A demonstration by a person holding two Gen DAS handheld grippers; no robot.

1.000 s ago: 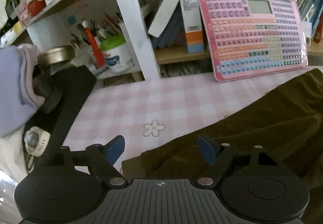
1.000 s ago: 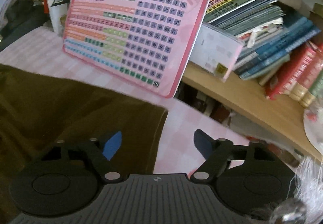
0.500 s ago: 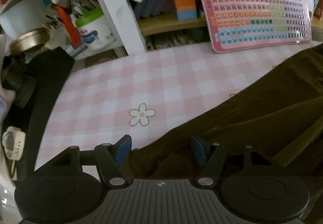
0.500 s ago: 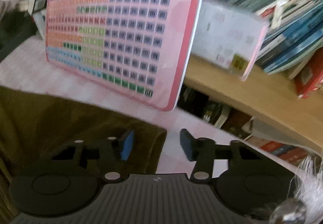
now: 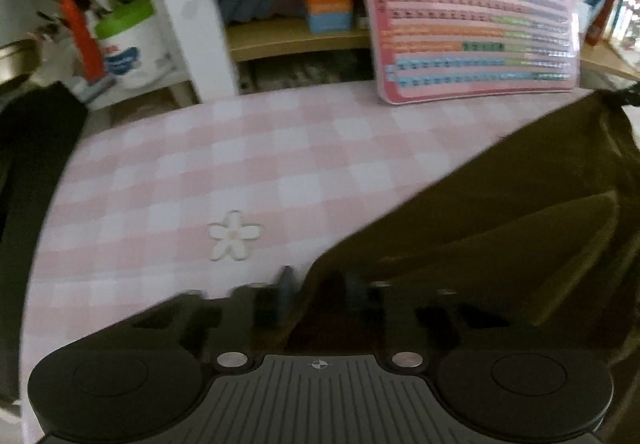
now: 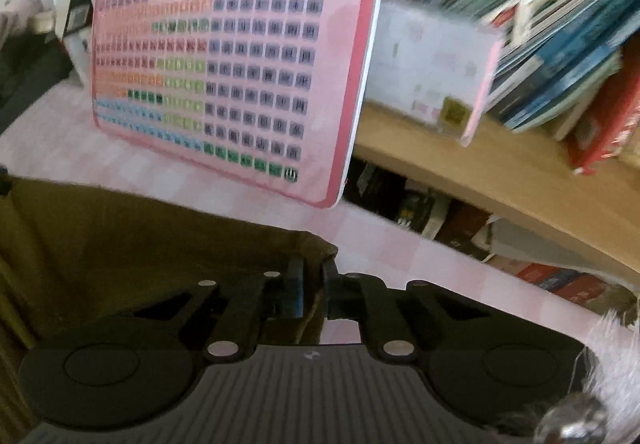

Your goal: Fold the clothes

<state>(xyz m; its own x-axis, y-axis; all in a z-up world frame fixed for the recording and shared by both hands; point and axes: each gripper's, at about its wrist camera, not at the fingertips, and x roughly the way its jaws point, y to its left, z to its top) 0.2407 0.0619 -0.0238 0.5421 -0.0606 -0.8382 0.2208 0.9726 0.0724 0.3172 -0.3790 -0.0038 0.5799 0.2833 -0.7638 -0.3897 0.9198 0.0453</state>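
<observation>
A dark olive garment (image 5: 520,212) lies on the pink checked tablecloth (image 5: 248,164). In the left wrist view my left gripper (image 5: 318,284) is shut on the garment's near left corner, and cloth bunches between the blue pads. In the right wrist view my right gripper (image 6: 313,278) is shut on the garment's (image 6: 140,236) right corner, which sticks up between the fingers. Both corners are lifted a little off the table.
A pink key-grid toy board (image 5: 472,16) leans against the shelf at the back; it also shows in the right wrist view (image 6: 232,60). Books (image 6: 540,24) fill the wooden shelf. A pen pot (image 5: 128,44) and a white post (image 5: 188,8) stand at the back left.
Both grippers went from open to shut on the garment's corners. The left one slid forward onto the cloth edge; the right one closed on the right corner and the view tilted.
</observation>
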